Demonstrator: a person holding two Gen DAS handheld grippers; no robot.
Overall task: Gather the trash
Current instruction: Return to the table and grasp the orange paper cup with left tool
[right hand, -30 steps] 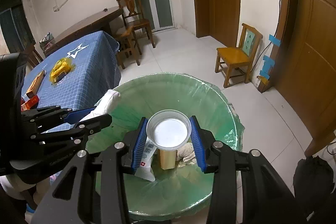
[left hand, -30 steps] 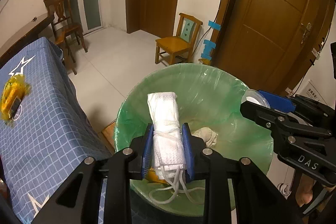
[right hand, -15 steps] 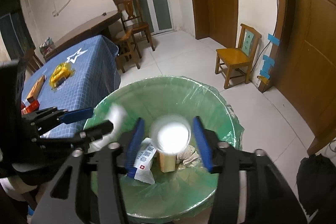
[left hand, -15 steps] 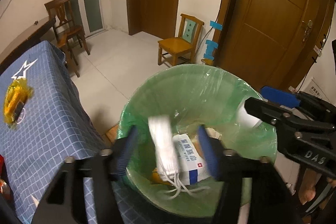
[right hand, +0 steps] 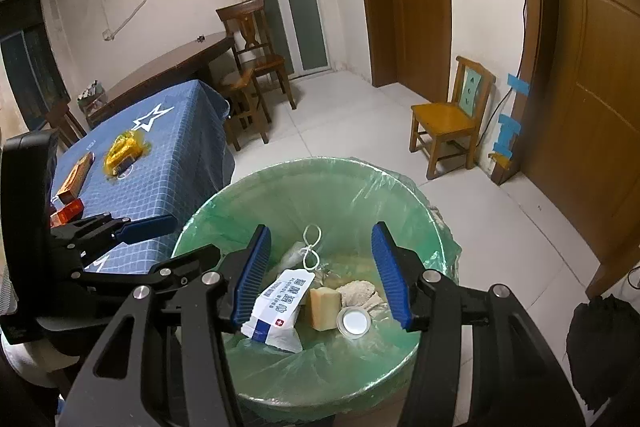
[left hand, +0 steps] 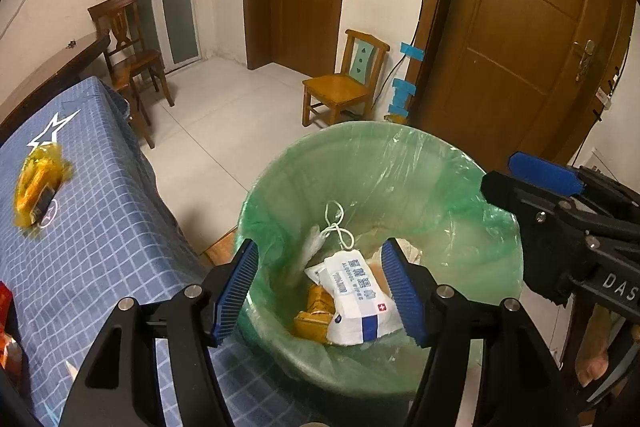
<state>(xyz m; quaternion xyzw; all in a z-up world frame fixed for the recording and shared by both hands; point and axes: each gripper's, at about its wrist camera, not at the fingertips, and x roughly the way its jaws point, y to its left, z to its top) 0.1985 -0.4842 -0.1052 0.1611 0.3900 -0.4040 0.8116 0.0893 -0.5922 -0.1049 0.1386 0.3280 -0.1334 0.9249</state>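
Note:
A round bin with a green liner [left hand: 400, 163] [right hand: 280, 187] stands beside the blue table. Both grippers hang open and empty over it. My left gripper [left hand: 324, 287] is above the bin's near side; my right gripper [right hand: 322, 275] is also over the opening. Inside lie a white wipes packet [left hand: 356, 295] [right hand: 276, 311], a white mask with strings [left hand: 316, 247] [right hand: 296, 253], a small white cup [right hand: 352, 321], a tan box [right hand: 325, 307] and crumpled tissue [right hand: 360, 291].
The blue checked table [left hand: 92, 227] [right hand: 172, 163] holds a yellow wrapper [left hand: 36, 183] [right hand: 122, 151] and orange boxes [right hand: 72, 179]. A small wooden chair [left hand: 344, 87] stands by brown doors. A dark chair [right hand: 252, 67] and a wooden table stand behind.
Both grippers opened. The white mask dropped from the left gripper and the white cup dropped from the right gripper; both now lie in the bin.

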